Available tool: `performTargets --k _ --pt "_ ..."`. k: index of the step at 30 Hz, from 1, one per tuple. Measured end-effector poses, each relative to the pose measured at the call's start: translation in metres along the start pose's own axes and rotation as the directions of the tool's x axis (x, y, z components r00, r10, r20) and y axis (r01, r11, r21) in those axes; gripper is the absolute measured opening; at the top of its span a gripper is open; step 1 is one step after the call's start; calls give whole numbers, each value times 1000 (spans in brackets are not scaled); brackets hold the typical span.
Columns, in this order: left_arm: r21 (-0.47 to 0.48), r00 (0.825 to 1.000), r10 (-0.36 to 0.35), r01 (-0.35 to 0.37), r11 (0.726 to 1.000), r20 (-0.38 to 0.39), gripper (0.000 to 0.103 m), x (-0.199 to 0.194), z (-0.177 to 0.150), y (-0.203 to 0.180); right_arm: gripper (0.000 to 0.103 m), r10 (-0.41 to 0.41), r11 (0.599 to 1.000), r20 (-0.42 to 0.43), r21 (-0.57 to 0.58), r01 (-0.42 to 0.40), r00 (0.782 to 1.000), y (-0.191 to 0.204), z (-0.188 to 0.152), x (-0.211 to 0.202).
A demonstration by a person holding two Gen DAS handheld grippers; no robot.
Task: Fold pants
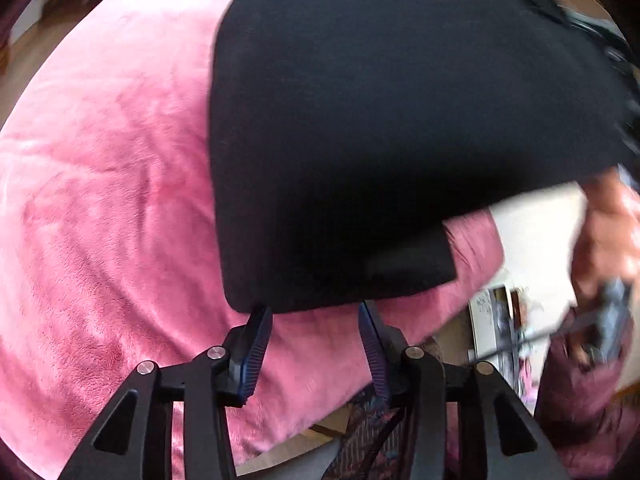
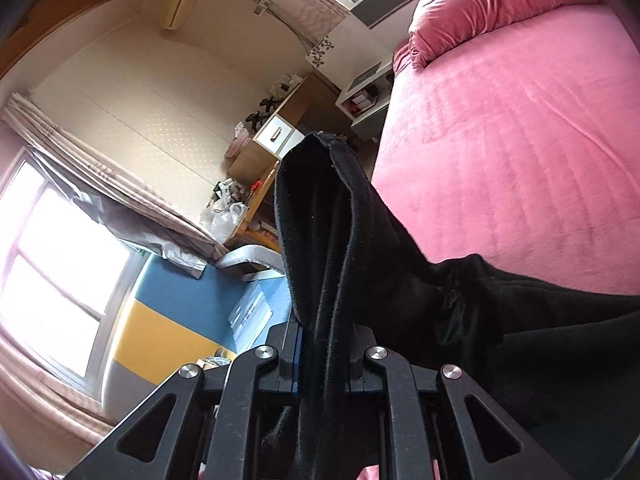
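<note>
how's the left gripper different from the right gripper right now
The left gripper has its jaws apart with nothing between them; the right gripper has its jaws shut on a bunch of the black pants.
The left gripper sits just short of the pants' hem, over the pink blanket; the right gripper has the cloth standing up out of its jaws, clear of the bed.
Both share the same black linkage build with blue pads.

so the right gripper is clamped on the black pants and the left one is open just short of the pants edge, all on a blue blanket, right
Not quite: the blanket is pink, not blue, as both wrist views show. The rest holds: the right gripper is clamped on the black pants, and the left gripper is open just short of the pants' edge.
</note>
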State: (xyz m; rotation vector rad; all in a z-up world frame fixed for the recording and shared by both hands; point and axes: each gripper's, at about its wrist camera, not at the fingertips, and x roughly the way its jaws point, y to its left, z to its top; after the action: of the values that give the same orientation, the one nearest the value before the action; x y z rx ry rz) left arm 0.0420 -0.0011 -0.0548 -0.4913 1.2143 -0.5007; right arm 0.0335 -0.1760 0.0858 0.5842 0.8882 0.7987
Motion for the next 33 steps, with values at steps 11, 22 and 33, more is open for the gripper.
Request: performTargets --k 11,22,33 --pt "-239 982 160 -181 954 -104 40 23 -17 40 14 4 1000 63 -15 -3 998 0 -6 -32" --pt "-169 982 184 -174 970 42 40 -16 0 47 14 -22 1000 139 7 21 990 -15 -2 -79" --pt "-1 983 118 -119 993 144 41 -20 46 13 14 -234 930 181 327 166 955 -141 -56 -153"
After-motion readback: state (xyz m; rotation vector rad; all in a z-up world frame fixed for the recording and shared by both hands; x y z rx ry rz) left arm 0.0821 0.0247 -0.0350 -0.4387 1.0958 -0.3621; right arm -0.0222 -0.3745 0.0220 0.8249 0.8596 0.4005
